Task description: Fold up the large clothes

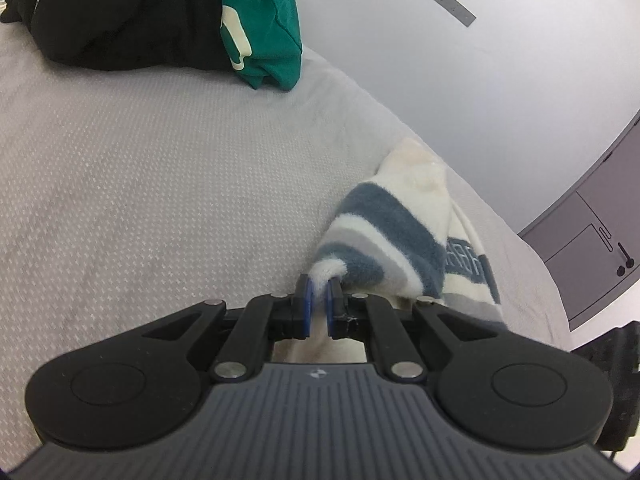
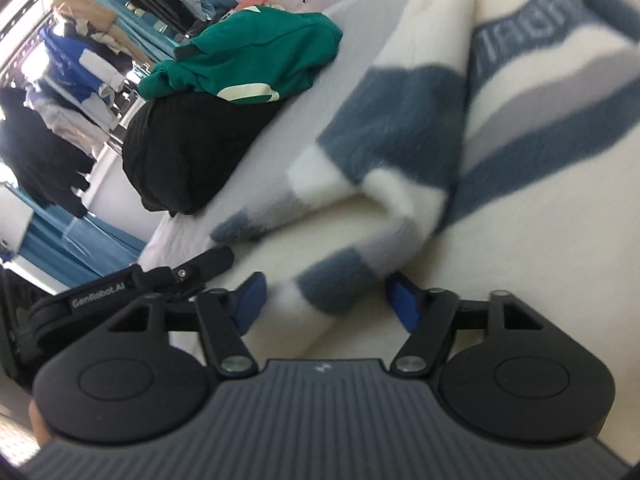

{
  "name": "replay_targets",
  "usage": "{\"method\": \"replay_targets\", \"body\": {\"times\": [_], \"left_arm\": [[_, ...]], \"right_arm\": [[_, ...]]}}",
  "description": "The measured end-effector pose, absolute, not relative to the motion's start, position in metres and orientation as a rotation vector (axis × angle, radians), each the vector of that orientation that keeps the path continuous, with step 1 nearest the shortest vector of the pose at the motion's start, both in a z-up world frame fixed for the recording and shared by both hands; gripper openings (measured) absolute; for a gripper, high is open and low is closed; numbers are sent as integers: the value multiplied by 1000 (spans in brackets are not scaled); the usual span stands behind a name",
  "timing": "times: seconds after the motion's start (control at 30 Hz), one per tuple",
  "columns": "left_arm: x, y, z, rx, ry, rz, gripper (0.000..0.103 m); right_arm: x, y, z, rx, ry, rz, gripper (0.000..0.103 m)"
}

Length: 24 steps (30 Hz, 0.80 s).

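A fluffy cream sweater with blue and grey stripes (image 1: 396, 232) lies on a grey bed (image 1: 140, 184). My left gripper (image 1: 318, 294) is shut on a cream edge of its sleeve, low over the bed. In the right wrist view the same sweater (image 2: 400, 140) fills the frame, a striped sleeve folded across its body. My right gripper (image 2: 324, 296) is open, its blue pads on either side of the sleeve's striped cuff (image 2: 320, 284). The left gripper's body (image 2: 132, 280) shows at the lower left of that view.
A pile of a black garment (image 1: 120, 20) and a green one (image 1: 264, 24) sits at the bed's far end, also in the right wrist view (image 2: 248, 52). A white wall (image 1: 480, 80) and grey cabinet (image 1: 592, 240) lie beyond the bed. Hanging clothes (image 2: 80, 72) stand behind.
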<state>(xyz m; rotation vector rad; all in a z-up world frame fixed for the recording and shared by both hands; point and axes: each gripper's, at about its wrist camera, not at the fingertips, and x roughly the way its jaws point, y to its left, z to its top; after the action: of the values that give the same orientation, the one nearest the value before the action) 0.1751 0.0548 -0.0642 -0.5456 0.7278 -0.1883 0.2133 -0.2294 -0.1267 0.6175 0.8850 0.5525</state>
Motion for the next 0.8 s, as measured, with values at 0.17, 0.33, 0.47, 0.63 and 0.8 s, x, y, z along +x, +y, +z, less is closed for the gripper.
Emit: {"method": "replay_targets", "body": {"times": [0.17, 0.33, 0.47, 0.63, 0.8], "left_arm": [[177, 62, -68, -573, 744, -183, 8], [180, 67, -71, -614, 750, -206, 9], [179, 62, -71, -590, 752, -221, 9], [182, 40, -80, -527, 788, -240, 14], [192, 17, -96, -459, 856, -258, 15]], "right_arm": [[208, -229, -116, 617, 824, 542, 12], [191, -245, -78, 580, 676, 534, 10], [179, -261, -62, 581, 602, 494, 10], [174, -274, -51, 564, 524, 474, 10], [180, -274, -55, 547, 527, 463, 10]]}}
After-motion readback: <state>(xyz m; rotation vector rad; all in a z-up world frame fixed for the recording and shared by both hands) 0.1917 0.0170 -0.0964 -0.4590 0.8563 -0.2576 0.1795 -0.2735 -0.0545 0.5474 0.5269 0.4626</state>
